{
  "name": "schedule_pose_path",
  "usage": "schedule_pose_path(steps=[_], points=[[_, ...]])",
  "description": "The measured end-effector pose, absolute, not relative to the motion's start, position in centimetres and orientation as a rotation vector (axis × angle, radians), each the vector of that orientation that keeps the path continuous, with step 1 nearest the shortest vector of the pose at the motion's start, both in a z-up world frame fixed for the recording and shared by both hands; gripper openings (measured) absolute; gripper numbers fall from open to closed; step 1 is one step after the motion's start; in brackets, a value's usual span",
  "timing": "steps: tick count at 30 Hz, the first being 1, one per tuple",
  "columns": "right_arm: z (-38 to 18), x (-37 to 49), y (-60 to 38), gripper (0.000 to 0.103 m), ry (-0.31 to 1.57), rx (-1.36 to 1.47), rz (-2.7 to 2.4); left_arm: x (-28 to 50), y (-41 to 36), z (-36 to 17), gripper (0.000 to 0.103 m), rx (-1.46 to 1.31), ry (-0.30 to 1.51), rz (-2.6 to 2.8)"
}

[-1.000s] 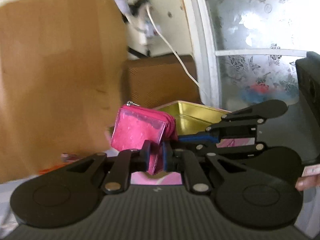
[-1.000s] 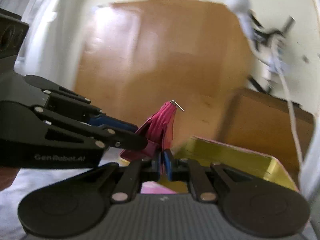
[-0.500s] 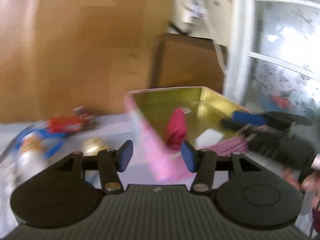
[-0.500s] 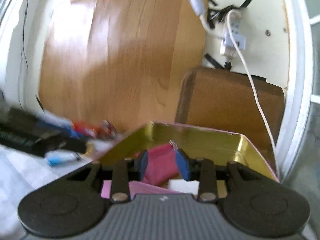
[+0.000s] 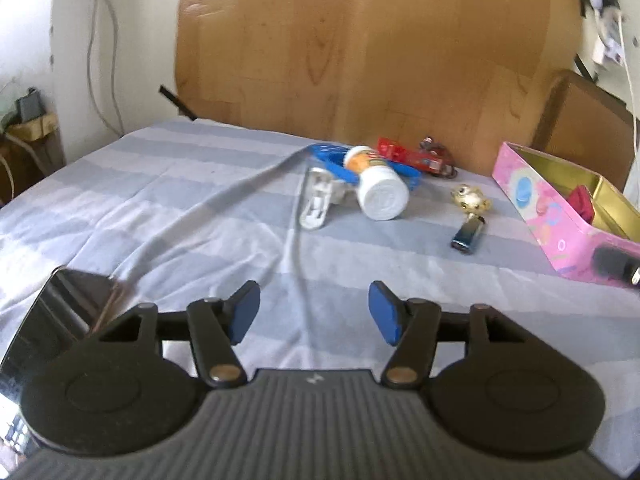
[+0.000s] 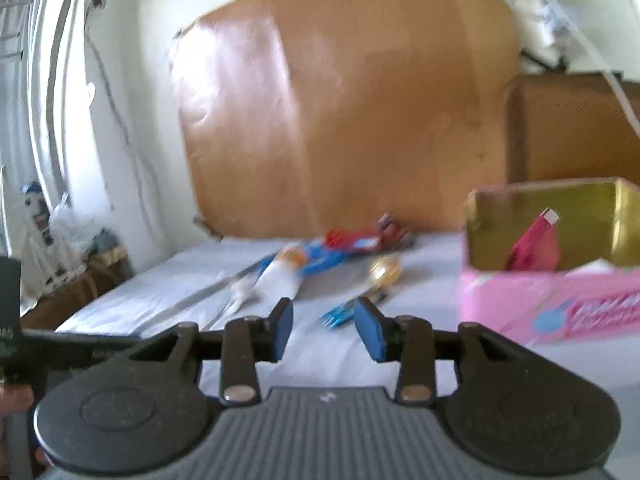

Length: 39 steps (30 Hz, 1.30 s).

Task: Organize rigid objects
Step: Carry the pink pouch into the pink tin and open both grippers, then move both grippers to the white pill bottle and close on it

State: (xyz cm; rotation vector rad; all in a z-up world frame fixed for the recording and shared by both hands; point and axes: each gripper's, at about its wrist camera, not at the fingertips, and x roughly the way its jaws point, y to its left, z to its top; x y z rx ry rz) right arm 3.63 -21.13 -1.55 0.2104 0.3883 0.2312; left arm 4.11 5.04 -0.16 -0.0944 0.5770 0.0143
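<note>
A pink tin box (image 5: 536, 208) with a gold inside stands at the right of the striped cloth; it also shows in the right wrist view (image 6: 540, 304). A red-pink pouch (image 6: 534, 246) lies inside it, also seen in the left wrist view (image 5: 582, 206). On the cloth lie a white bottle (image 5: 378, 188), a white clip (image 5: 318, 204), a blue ring (image 5: 332, 160), a red toy (image 5: 412, 158), a gold figure (image 5: 468, 198) and a blue lighter (image 5: 468, 234). My left gripper (image 5: 314, 312) is open and empty. My right gripper (image 6: 323, 324) is open and empty.
A wooden board (image 5: 360, 52) leans behind the cloth-covered surface (image 5: 160, 216). A brown box (image 5: 584, 124) stands at the back right. A dark flat object (image 5: 68, 308) lies at the near left. Cables hang on the left wall.
Both grippers held the pouch, then let it go into the tin box. Both have opened and drawn back to the left, away from the box.
</note>
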Motion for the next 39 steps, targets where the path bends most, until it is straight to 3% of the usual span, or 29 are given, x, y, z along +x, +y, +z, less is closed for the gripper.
schedule_pose_path(steps=[11,23,28,39], points=[[-1.6,4.7,-17.7,0.044,0.474,0.209,0.223,1.6,7.0,-1.4,0.066,-0.108,0.534,0.026],[-2.5,5.8,-14.8,0.044,0.485,0.08,0.317,3.4,9.3,-3.3,0.068,-0.169,0.5,0.035],[-2.7,11.6,-13.2,0.055,0.473,0.026,0.337,4.0,8.9,-3.4,0.068,-0.161,0.473,-0.007],[-5.0,22.4,-9.9,0.063,0.572,-0.021,0.32,3.5,9.3,-3.7,0.068,-0.221,0.446,-0.077]])
